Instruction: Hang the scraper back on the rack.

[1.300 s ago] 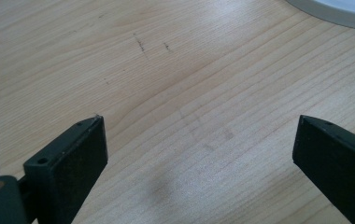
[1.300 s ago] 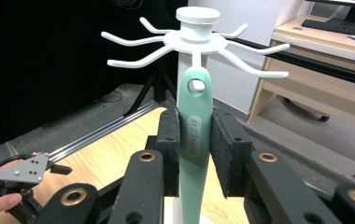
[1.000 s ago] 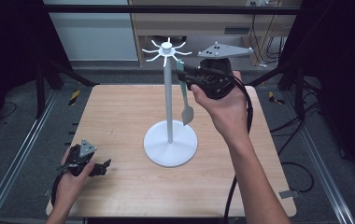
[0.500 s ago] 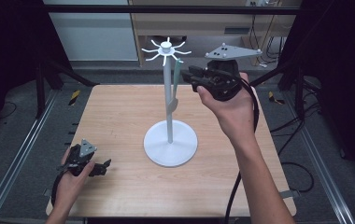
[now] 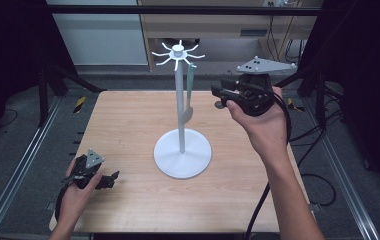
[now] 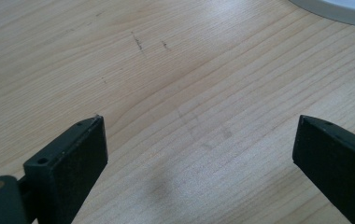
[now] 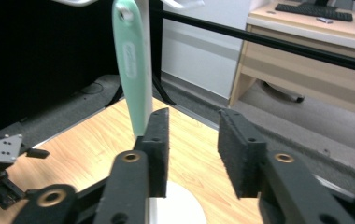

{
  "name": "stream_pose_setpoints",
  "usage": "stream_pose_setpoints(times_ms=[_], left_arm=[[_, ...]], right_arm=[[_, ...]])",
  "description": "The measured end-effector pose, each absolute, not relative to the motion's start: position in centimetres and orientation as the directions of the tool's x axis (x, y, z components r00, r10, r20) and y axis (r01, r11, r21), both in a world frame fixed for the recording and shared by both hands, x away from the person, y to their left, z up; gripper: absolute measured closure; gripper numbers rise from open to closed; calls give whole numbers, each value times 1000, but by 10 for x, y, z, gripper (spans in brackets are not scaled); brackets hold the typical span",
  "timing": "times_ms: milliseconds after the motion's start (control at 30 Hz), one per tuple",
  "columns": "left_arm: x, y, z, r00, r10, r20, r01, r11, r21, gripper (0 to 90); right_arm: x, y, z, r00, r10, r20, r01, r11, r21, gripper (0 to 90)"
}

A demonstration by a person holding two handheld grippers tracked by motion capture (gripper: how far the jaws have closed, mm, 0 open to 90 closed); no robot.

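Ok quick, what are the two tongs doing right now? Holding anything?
Left tongs: open wide, holding nothing, low over the wooden table.
Right tongs: open, holding nothing; the green utensil hangs from the white stand just beside them.

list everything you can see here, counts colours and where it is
stand: 1, white, round base mid-table, pole with spoked hooks on top
utensil: 1, pale green, hanging from a hook of the stand, just left of the right gripper's jaws
table: 1, light wood, centre of the high view
desk: 1, beige, behind the table, with a black keyboard on it
left gripper: 1, black, near left corner of the table, jaws wide open over bare wood
right gripper: 1, black, raised right of the stand, jaws open, holding nothing
hands: 2, one on each gripper
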State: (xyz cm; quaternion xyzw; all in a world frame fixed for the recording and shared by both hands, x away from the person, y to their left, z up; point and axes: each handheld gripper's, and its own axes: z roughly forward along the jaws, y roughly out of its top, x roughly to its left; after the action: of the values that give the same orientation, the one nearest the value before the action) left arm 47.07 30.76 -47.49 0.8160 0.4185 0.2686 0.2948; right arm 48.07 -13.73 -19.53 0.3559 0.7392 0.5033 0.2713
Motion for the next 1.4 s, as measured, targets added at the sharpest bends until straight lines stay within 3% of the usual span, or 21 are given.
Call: stream_pose_setpoints(times_ms=[667, 967, 1400], left_arm=[[471, 305, -476, 512, 837, 195, 524, -484, 701, 29], [471, 306, -476, 509, 839, 192, 525, -480, 703, 29], [470, 306, -476, 510, 838, 192, 523, -479, 705, 29]], right_arm=[[485, -154, -228, -492, 868, -68, 308, 247, 919, 166], [480, -163, -243, -477, 875, -80, 324, 260, 910, 82], [467, -173, -274, -483, 874, -59, 340, 250, 907, 63]])
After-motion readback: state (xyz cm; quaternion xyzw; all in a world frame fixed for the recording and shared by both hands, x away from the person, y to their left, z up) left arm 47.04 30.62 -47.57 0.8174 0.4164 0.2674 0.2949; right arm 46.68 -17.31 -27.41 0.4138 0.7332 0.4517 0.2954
